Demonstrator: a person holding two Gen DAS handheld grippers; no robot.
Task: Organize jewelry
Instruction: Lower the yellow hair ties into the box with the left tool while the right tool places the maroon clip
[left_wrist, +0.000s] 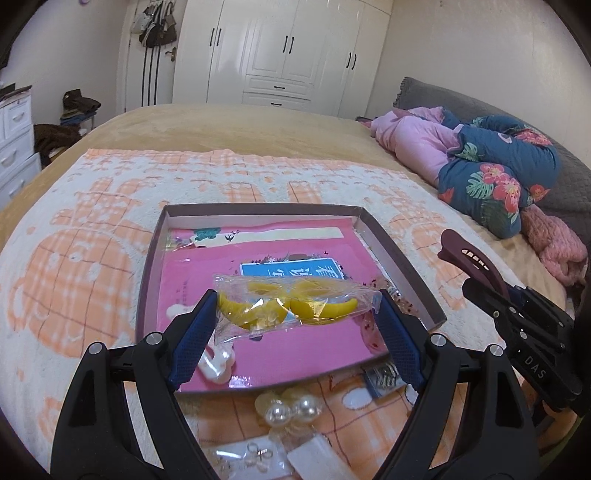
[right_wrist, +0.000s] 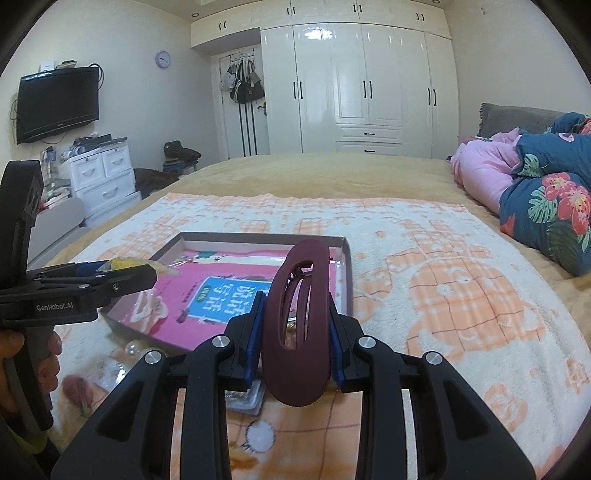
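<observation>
— Two grippers in view. State of each?

— Left gripper (left_wrist: 295, 314): jaws spread wide, with a clear packet of yellow hair clips (left_wrist: 291, 306) spanning the gap; each end of the packet meets a blue pad, so it is held by its ends. Right gripper (right_wrist: 297, 332): jaws clenched on a maroon hair clip (right_wrist: 297, 325), which stands upright between the pads.

— Landmark?

— Shallow cardboard box (left_wrist: 399, 258) on a peach-and-white patterned towel (left_wrist: 92, 240) spread over the bed (left_wrist: 240, 122). A pink booklet (left_wrist: 295, 347) with a blue label lies flat inside it.

— Positions relative to the box?

— Yellow clip packet hangs above the box interior, over the booklet. Maroon clip is held above the towel just off the near right corner of the box. A white clip (left_wrist: 218, 363) lies inside the box at its near left edge, partly behind a left pad.

— Items outside the box?

— Just in front of its near wall: a pearl ornament (left_wrist: 291, 410) and a small packet with metal pieces (left_wrist: 382, 380). Nearer the camera, a clear packet of small earrings (left_wrist: 255, 458). All rest on the towel.

— Anything beyond?

— A folded floral quilt (left_wrist: 491, 173), well apart from the box to its far right; white wardrobe (right_wrist: 369, 81) behind.
</observation>
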